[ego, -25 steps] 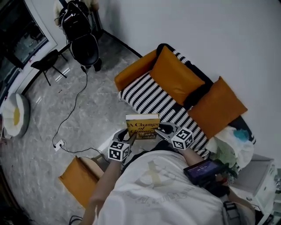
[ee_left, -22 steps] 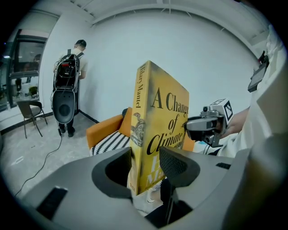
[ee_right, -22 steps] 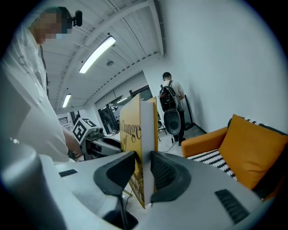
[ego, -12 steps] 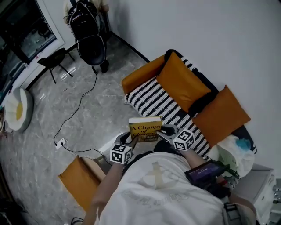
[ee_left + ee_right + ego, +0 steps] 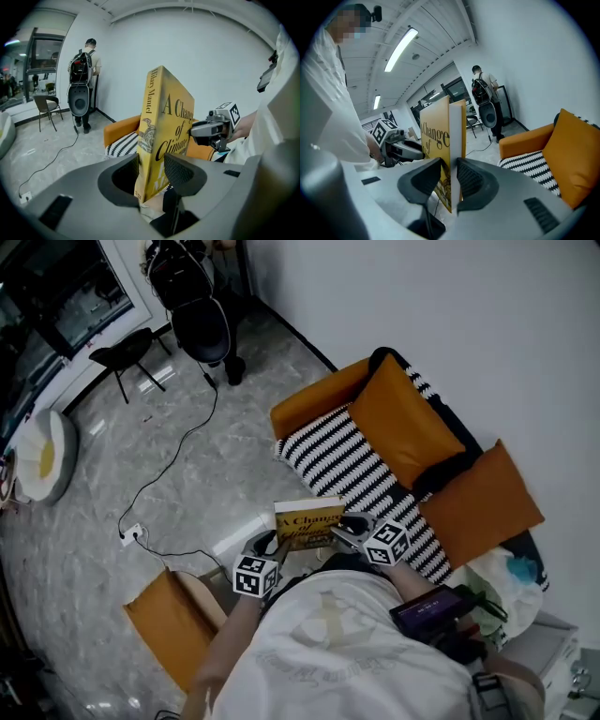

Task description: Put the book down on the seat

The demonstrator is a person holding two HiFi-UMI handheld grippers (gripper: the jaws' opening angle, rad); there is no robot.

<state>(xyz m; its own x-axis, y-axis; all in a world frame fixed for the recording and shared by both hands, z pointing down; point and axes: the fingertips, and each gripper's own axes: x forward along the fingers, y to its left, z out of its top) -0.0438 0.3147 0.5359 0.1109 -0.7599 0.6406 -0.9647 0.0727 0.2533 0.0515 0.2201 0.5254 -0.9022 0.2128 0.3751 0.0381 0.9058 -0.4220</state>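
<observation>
A yellow hardback book is held up in front of the person, above the floor just before the sofa's striped seat. My right gripper is shut on its right edge; in the right gripper view both pads press the book. My left gripper is at the lower left corner by the spine. In the left gripper view the book stands tilted between its jaws, which are closing round it. The right gripper shows behind the book.
Two orange cushions lean on the sofa's back. An orange cushion lies on the floor at my left. A cable runs over the floor. A person with a backpack and a chair are further off.
The book stays upright between both grippers. The head view has drifted, so the sofa sits a little lower and further right in the picture.
</observation>
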